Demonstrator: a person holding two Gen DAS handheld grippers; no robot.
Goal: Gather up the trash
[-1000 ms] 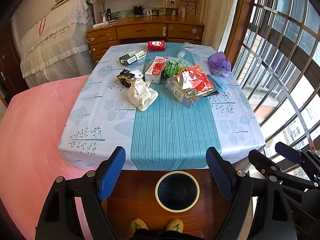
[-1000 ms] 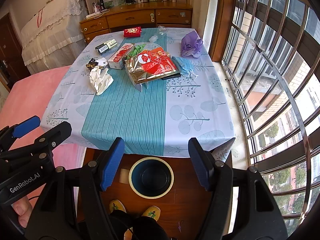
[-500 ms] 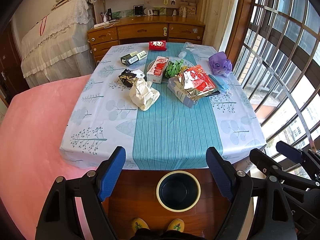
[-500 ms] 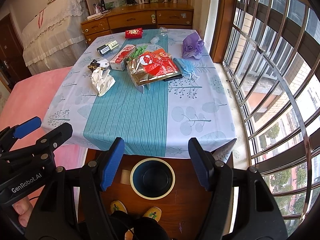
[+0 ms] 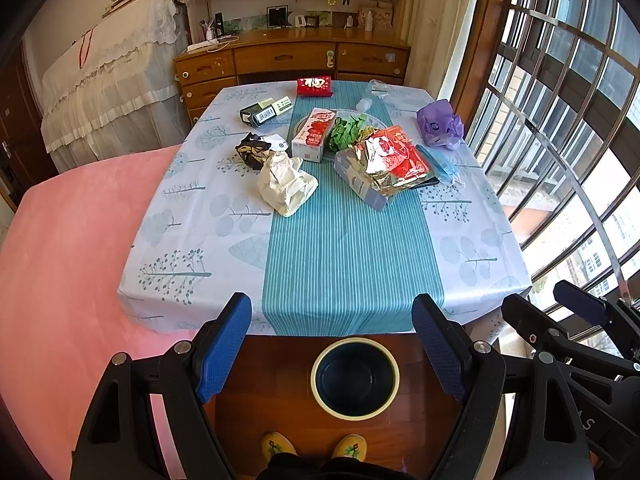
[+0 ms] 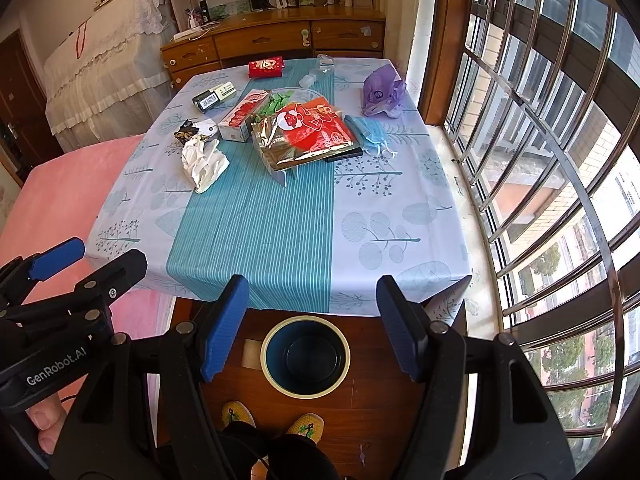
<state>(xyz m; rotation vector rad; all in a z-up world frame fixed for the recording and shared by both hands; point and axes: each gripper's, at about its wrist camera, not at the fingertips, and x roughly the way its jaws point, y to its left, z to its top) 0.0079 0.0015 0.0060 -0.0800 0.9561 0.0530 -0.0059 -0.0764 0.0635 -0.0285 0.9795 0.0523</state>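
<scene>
Trash lies across the far half of the table [image 5: 192, 280]: a crumpled white paper [image 5: 286, 184] [image 6: 204, 162], a red and silver foil bag [image 5: 390, 160] [image 6: 308, 132], a blue face mask [image 6: 372, 134], a purple bag [image 5: 438, 124] [image 6: 380, 90], a red-white carton [image 5: 314, 134], a green wrapper [image 5: 348, 130] and a black wrapper [image 5: 254, 148]. A dark bin [image 5: 355, 378] [image 6: 306, 356] with a cream rim stands on the floor below the near table edge. My left gripper [image 5: 332, 312] and right gripper [image 6: 312, 292] both hang open and hold nothing, above the bin and short of the table.
A small red box [image 5: 314, 86] and a dark carton [image 5: 264, 112] sit at the table's far end. A pink bed [image 5: 60, 260] borders the left, a barred window [image 6: 540, 160] the right, a wooden dresser [image 5: 292, 60] the back. The person's yellow slippers [image 6: 272, 424] stand by the bin.
</scene>
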